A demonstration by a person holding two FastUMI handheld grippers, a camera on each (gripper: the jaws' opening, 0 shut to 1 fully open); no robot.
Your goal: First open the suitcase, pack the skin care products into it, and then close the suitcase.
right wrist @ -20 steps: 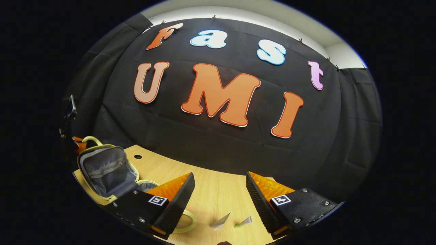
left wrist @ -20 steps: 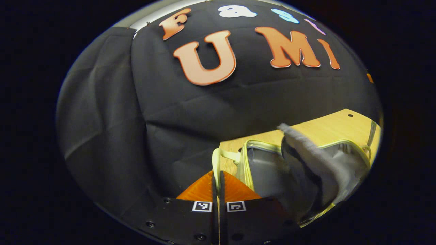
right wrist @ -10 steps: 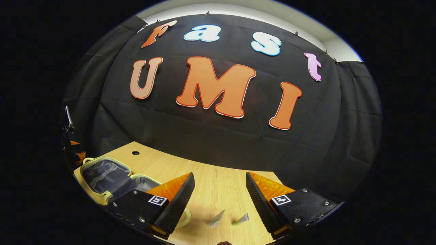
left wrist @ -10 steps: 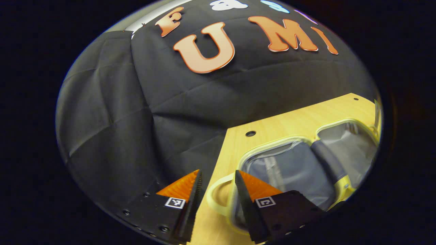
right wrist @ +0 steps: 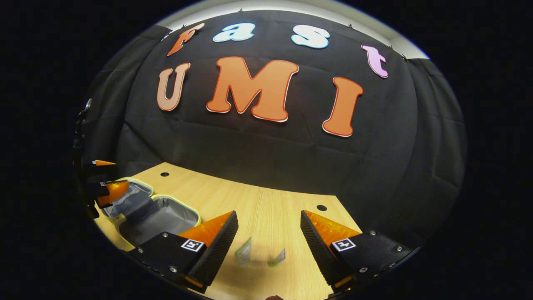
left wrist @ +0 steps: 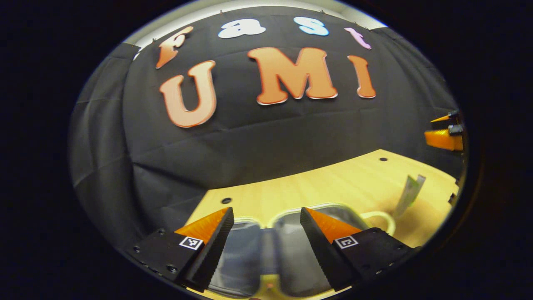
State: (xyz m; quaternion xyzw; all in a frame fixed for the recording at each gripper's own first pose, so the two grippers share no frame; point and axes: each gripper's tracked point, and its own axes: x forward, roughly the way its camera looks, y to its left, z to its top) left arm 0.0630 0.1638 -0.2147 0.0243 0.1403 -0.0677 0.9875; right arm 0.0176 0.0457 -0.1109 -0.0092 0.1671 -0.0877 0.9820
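The small suitcase (left wrist: 287, 243) lies flat open on the wooden table (left wrist: 316, 187), with grey lining in both halves and a pale yellow rim. My left gripper (left wrist: 265, 212) hovers open just above it, holding nothing. In the right gripper view the suitcase (right wrist: 166, 214) sits at the left with the left gripper (right wrist: 109, 176) over its far half. Two small skin care sachets (right wrist: 243, 251) (right wrist: 277, 258) stand on the table between the fingers of my open right gripper (right wrist: 268, 214). One sachet (left wrist: 410, 189) shows beside the suitcase's handle (left wrist: 379, 218).
The black cloth wall closes off the back of the table. Round cable holes (right wrist: 321, 207) (right wrist: 165, 174) sit near the table's far edge. Bare wood lies between the suitcase and the sachets. The right gripper (left wrist: 435, 127) shows at the far right of the left gripper view.
The left gripper, shut on the suitcase's handle a second ago, lowered the lid flat, let go, opened wide and swung over the open suitcase. The right gripper stayed open and tipped slightly downward.
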